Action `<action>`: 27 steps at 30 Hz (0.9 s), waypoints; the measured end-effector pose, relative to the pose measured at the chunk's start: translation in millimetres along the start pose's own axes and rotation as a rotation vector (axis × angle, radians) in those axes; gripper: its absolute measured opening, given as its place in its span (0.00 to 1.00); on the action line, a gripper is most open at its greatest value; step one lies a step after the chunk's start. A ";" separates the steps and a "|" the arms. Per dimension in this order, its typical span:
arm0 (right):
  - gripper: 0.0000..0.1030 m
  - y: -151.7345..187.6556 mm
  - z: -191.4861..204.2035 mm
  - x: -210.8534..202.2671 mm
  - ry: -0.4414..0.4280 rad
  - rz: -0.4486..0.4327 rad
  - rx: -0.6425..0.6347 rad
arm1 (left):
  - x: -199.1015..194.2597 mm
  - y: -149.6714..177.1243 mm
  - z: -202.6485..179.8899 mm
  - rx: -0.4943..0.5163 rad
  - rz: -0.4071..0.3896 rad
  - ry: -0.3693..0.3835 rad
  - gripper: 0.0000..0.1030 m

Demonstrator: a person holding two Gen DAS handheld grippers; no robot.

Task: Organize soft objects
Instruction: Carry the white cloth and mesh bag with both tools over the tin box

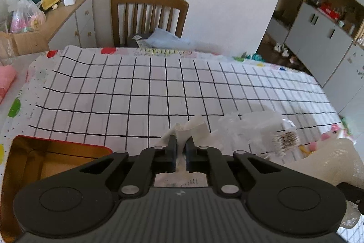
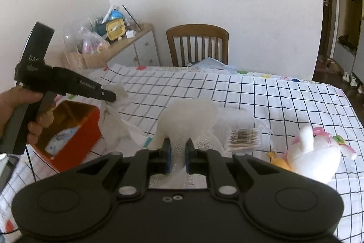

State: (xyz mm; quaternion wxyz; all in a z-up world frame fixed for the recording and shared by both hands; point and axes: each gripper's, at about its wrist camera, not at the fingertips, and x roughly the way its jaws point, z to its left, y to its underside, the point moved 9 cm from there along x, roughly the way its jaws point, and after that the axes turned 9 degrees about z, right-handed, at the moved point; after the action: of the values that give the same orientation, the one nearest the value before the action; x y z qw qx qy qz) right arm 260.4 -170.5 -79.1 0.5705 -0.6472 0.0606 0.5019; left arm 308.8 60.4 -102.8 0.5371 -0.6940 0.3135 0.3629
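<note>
My left gripper [image 1: 180, 144] is shut on a thin white crumpled cloth [image 1: 192, 128], which pokes up between the pads. From the right wrist view, that left gripper [image 2: 113, 97] is held in a hand at the left, and the white cloth [image 2: 113, 122] hangs from its tip down to the table. My right gripper [image 2: 178, 150] is shut on a cream mesh cloth [image 2: 188, 117] that bunches up above its fingers. The mesh cloth [image 1: 329, 163] also shows at the right edge of the left wrist view. A white and pink plush toy [image 2: 316, 152] lies on the table to the right.
An open red tin [image 1: 52, 156] with a gold inside stands at the near left, also seen as the red tin [image 2: 72, 136] below the left gripper. A clear plastic bag with a barcode [image 2: 243, 136] lies behind the mesh cloth. A wooden chair [image 2: 197, 44] stands at the far side of the grid tablecloth [image 1: 147, 88].
</note>
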 end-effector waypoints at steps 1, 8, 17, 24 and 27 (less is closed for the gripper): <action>0.10 -1.8 2.4 -3.3 -0.006 -0.003 -0.002 | -5.3 0.4 0.9 -0.004 -0.002 0.007 0.07; 0.10 -17.6 29.6 -23.3 -0.040 -0.037 -0.062 | -46.5 4.1 9.1 -0.004 -0.026 0.009 0.07; 0.10 -49.6 73.0 -34.4 -0.107 -0.077 -0.125 | -106.2 4.9 34.3 -0.018 -0.085 0.001 0.07; 0.10 -71.1 119.6 -30.4 -0.166 -0.094 -0.188 | -151.3 0.6 63.3 -0.037 -0.146 -0.039 0.07; 0.10 -77.8 141.2 -26.2 -0.190 -0.097 -0.215 | -166.6 -0.5 76.5 -0.049 -0.165 -0.052 0.07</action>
State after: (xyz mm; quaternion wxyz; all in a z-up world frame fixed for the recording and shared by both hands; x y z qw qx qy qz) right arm 216.3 -44.0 14.4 0.5246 -0.6564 -0.0789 0.5364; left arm 206.5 142.4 25.2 0.5560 -0.7208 0.2320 0.3427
